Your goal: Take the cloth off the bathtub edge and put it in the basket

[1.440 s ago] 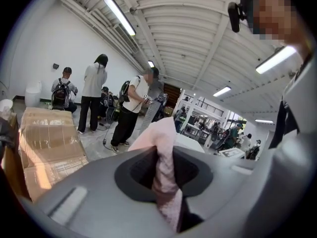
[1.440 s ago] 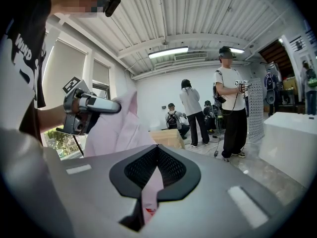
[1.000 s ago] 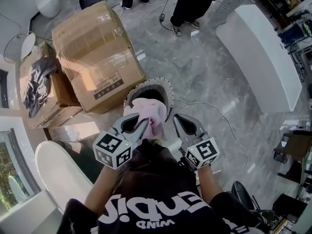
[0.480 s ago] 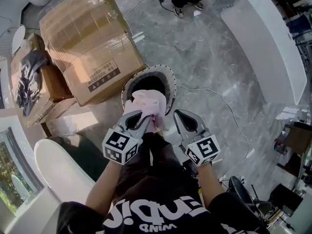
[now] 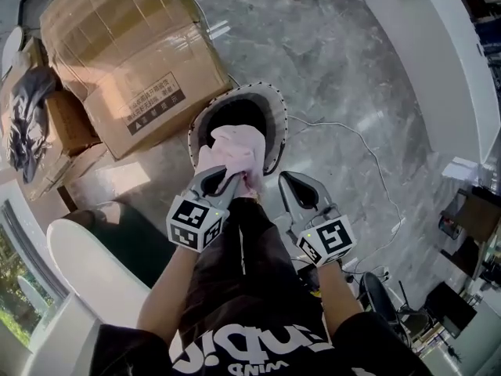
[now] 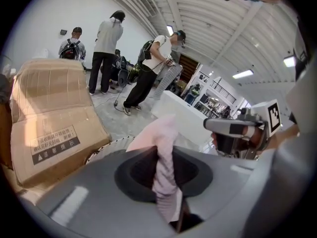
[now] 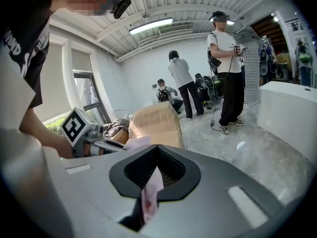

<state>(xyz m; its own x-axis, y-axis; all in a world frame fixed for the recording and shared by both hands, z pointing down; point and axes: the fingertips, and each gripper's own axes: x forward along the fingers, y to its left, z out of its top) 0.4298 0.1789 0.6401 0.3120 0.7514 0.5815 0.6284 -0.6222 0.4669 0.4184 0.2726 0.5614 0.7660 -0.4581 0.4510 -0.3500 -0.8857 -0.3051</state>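
Observation:
A pink cloth (image 5: 235, 149) hangs bunched over the near rim of a round white basket (image 5: 275, 124) with a dark inside. My left gripper (image 5: 228, 182) is shut on the cloth's near end; in the left gripper view the cloth (image 6: 166, 152) stands up between the jaws, with the basket's rim (image 6: 106, 148) just beyond. My right gripper (image 5: 288, 183) sits to the right of the basket's near edge, apart from the cloth, jaws together. In the right gripper view a small pink scrap (image 7: 151, 192) is pinched in its jaws.
A large taped cardboard box (image 5: 125, 61) stands left of the basket, with an open box holding dark clothing (image 5: 23, 116) beyond it. A white bathtub (image 5: 94, 272) is at the lower left, another white tub (image 5: 438, 61) at the right. A cable (image 5: 352, 143) runs across the marble floor. People (image 6: 106, 48) stand further off.
The left gripper has carried the pink cloth forward, from short of the basket to over its near rim. The right gripper has kept alongside, still shut.

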